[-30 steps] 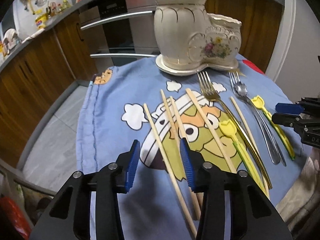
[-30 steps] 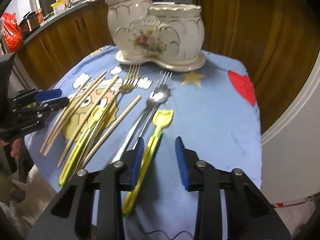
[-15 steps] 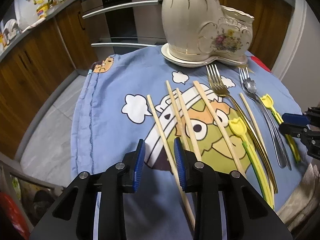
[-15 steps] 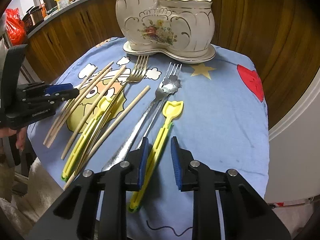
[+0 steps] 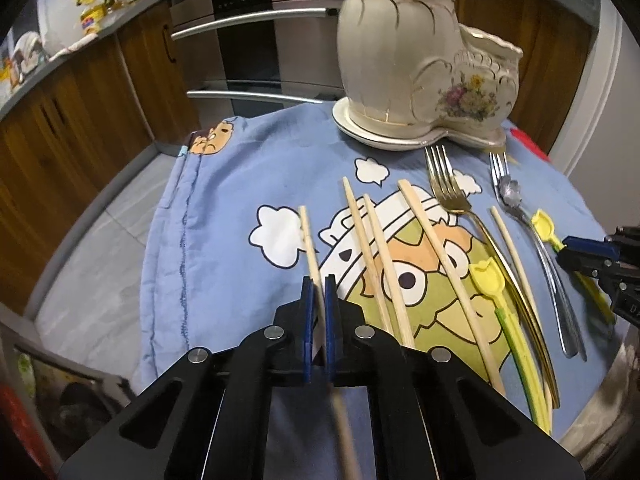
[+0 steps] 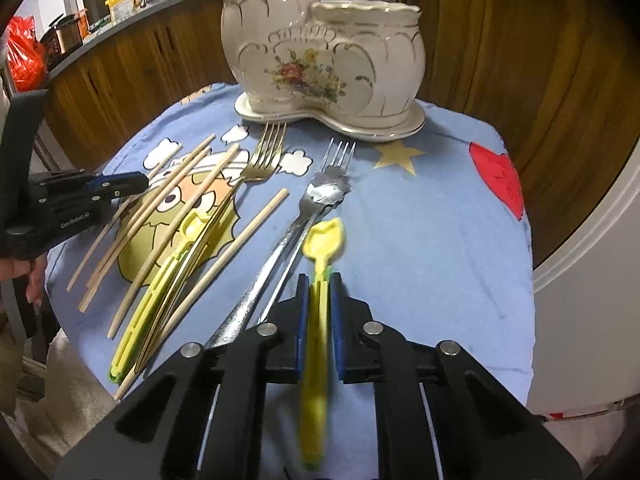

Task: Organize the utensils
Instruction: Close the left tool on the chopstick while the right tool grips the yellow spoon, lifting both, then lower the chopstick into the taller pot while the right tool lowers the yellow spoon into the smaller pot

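A cream two-pot ceramic holder [image 5: 420, 68] [image 6: 324, 52] stands at the far side of the blue cartoon cloth. Chopsticks, forks and yellow spoons lie in a row before it. My left gripper [image 5: 319, 284] is shut on the leftmost wooden chopstick [image 5: 309, 240], whose tip points toward the holder. My right gripper [image 6: 319, 280] is shut on a yellow plastic spoon [image 6: 324, 236], bowl pointing forward. Beside it lie a silver fork [image 6: 338, 156] and a silver spoon [image 6: 326, 192].
Several more chopsticks [image 5: 376, 248], a gold fork [image 5: 444, 184] and a second yellow spoon [image 5: 488, 280] lie on the cloth [image 5: 224, 208]. Wooden cabinets and an oven [image 5: 248, 40] stand behind the table. The table edge drops off at the left.
Both grippers moved forward and down and closed: the left one on the leftmost chopstick, the right one on the yellow spoon's handle.
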`<state>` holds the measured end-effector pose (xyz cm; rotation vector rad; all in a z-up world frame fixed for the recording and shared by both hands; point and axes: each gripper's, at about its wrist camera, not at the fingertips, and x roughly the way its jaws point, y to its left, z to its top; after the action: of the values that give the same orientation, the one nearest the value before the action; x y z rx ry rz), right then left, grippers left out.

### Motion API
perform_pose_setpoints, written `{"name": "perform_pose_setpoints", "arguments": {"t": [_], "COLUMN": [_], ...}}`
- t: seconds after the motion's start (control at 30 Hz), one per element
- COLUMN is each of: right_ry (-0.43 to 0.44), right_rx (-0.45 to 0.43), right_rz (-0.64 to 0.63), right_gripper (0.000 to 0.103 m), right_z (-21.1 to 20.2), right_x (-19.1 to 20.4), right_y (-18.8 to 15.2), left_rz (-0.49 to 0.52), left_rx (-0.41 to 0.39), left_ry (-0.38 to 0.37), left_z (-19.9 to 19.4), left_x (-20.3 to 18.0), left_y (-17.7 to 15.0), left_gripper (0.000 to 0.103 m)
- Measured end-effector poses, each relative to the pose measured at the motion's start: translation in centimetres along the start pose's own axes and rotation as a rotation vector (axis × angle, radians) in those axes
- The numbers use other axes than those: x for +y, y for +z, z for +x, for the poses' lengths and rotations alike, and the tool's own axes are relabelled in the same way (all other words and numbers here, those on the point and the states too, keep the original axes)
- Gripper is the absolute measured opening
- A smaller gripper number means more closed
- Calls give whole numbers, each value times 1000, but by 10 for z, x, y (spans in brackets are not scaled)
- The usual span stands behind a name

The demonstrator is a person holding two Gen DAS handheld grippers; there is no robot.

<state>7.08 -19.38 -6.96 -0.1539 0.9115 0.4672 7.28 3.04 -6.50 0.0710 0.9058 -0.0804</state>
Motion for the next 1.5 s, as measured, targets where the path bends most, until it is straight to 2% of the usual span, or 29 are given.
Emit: {"name": "perform_pose_setpoints", "arguments": {"t": [0.37, 0.57, 0.77, 0.9, 1.0, 1.17, 1.37, 1.5], "right_ry": [21, 34, 55, 203, 230, 258, 311, 321], "right_rx": [-158, -255, -405, -462, -506, -556, -606, -612], "right_rz": [15, 22, 26, 106, 143, 205, 278, 290], "right_gripper": [10, 10, 10, 10, 10, 10, 10, 10], "right_z": [-27, -45, -67, -63, -55, -44, -26, -10], "right_x": [-9, -14, -23, -37, -44, -55, -70, -70], "right_y": [9, 33, 75, 111, 136, 167, 193, 203], "left_rz": [-24, -26, -49, -44, -32, -42, -102, -116], "left_rx": [-94, -202, -362, -437, -463, -538, -626, -658], "left_ry": [-37, -68, -132, -196, -212, -257, -298, -266], "left_z": [-27, -54, -87, -91, -86, -84, -73, -60], "left_x": [8, 7, 9, 4, -4, -6, -7, -14], "left_y": [5, 24, 64, 90, 110, 154, 205, 223], "left_gripper": [5, 5, 5, 5, 5, 5, 5, 5]}}
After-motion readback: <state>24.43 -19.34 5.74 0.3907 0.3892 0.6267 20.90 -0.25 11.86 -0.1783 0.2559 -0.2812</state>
